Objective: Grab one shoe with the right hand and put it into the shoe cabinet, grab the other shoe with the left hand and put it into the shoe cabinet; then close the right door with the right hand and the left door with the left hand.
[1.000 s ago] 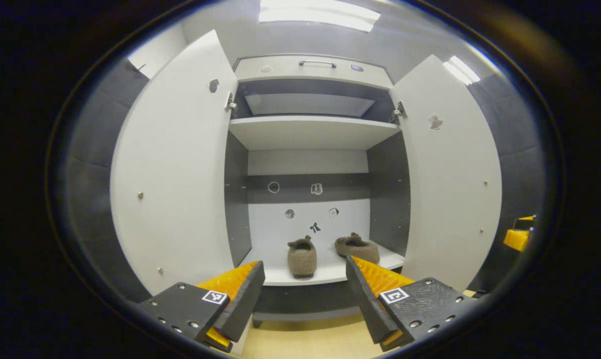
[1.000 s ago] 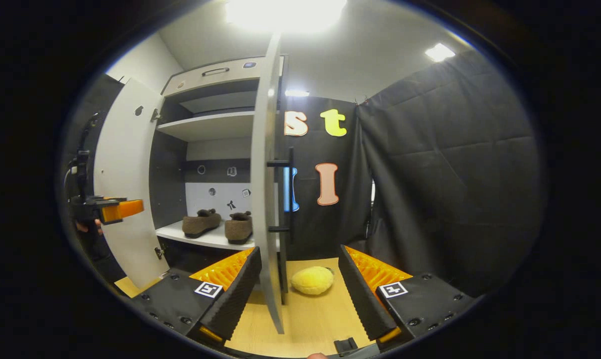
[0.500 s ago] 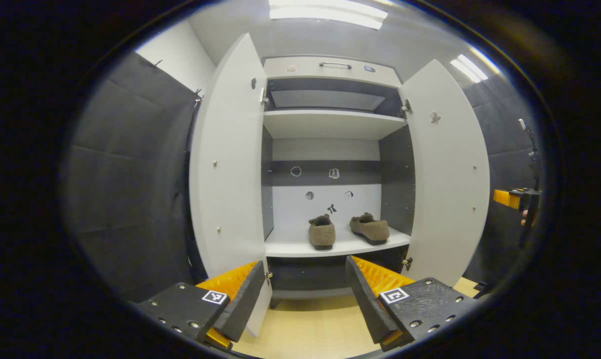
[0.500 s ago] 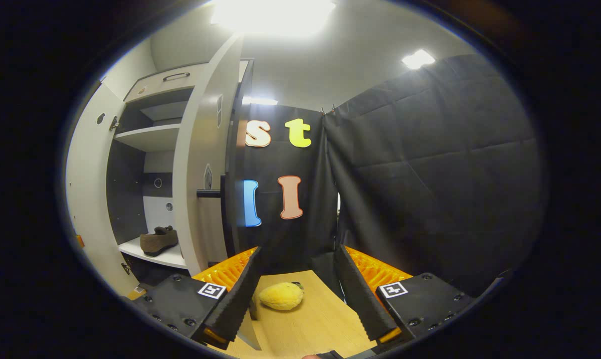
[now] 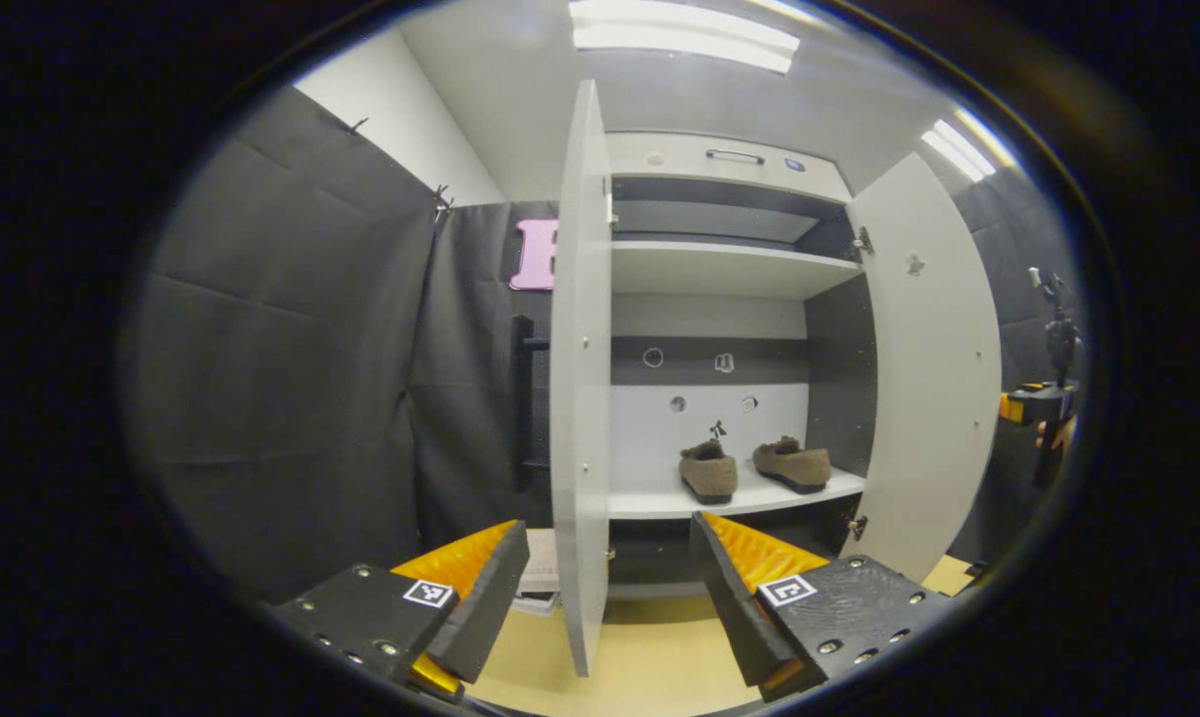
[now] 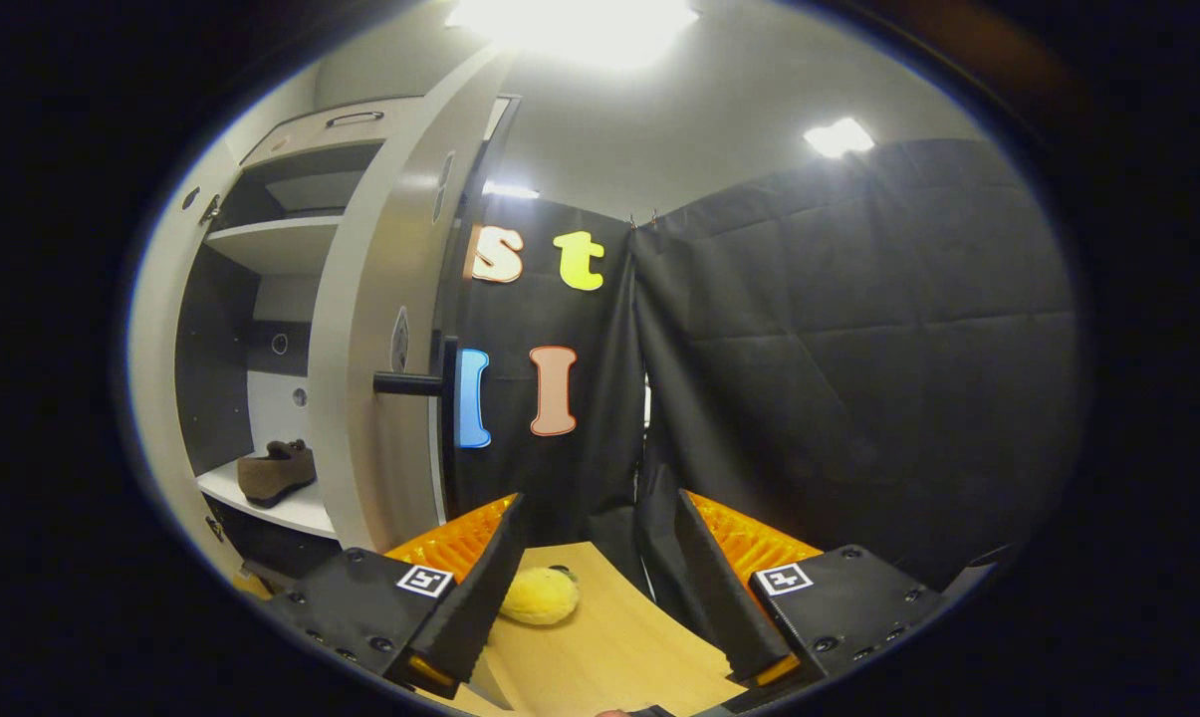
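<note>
Two shoes (image 5: pixel 749 468) beyond parted left jaws.

In the left gripper view we are looking from low down, off to the cabinet's left front, facing the edge of the open left door (image 5: pixel 580 398) and, past it, the shoe cabinet (image 5: pixel 724 264) interior some way off. The right gripper (image 5: pixel 1033 403) is showing far off at this view's right rim, beyond the right door (image 5: pixel 933 378).

In the right gripper view we are looking from low beside the right door (image 6: pixel 375 329), quite near it, facing mostly the booth's cloth wall, with the cabinet (image 6: pixel 261 239) at the left edge. Both views are sharing the shelves, the right door and the wooden floor (image 6: pixel 600 647).
</note>
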